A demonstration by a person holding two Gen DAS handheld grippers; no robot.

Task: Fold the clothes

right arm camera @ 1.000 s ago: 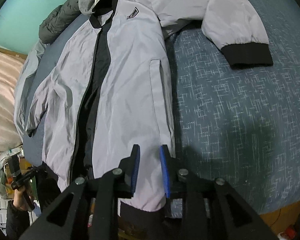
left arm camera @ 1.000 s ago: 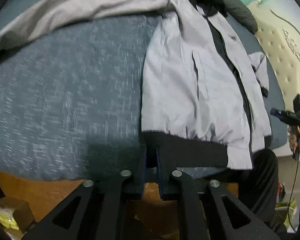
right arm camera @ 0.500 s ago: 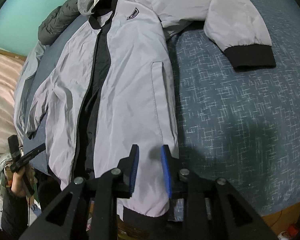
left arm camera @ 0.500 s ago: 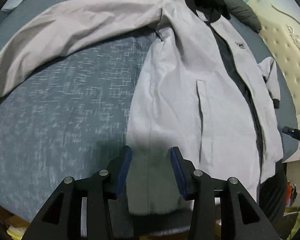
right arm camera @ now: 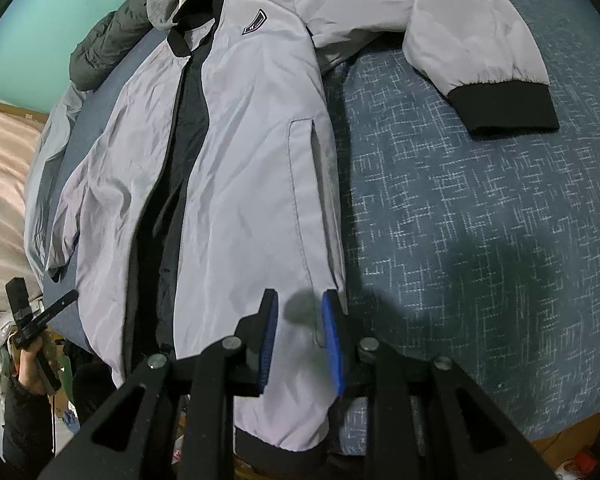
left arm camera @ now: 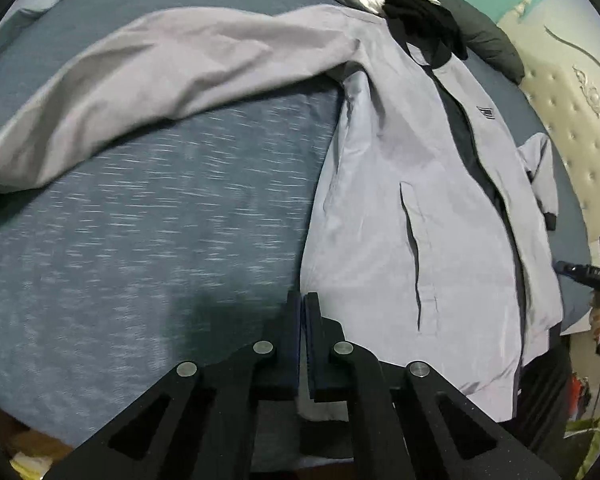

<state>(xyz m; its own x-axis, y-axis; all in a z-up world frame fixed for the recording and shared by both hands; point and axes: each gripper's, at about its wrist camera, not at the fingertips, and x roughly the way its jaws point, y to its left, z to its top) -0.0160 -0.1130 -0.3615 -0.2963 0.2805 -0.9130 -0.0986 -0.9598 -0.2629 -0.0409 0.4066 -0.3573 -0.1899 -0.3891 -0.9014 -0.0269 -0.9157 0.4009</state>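
Observation:
A grey jacket (left arm camera: 400, 200) with a black zipper strip lies face up on a blue bedspread (left arm camera: 140, 240). One long sleeve (left arm camera: 160, 80) stretches away to the left. My left gripper (left arm camera: 303, 308) is shut at the jacket's left side edge near the hem, and grey fabric shows under its fingers. In the right wrist view the jacket (right arm camera: 244, 200) lies with a black-cuffed sleeve (right arm camera: 504, 108) out to the right. My right gripper (right arm camera: 300, 304) is open over the lower front panel beside the pocket slit, with fabric between its blue pads.
Dark and white clothes (left arm camera: 420, 4) are piled beyond the collar. A padded headboard (left arm camera: 572, 120) stands at the right. A hand holds a black device (left arm camera: 596, 276) past the bed's edge, and a hand-held device (right arm camera: 28, 320) also shows at the left. Bare bedspread (right arm camera: 480, 240) lies beside the jacket.
My left gripper was shut at the black hem, opened over the jacket's lower edge, and is now shut at its side edge. My right gripper stayed open, slightly wider, and barely moved.

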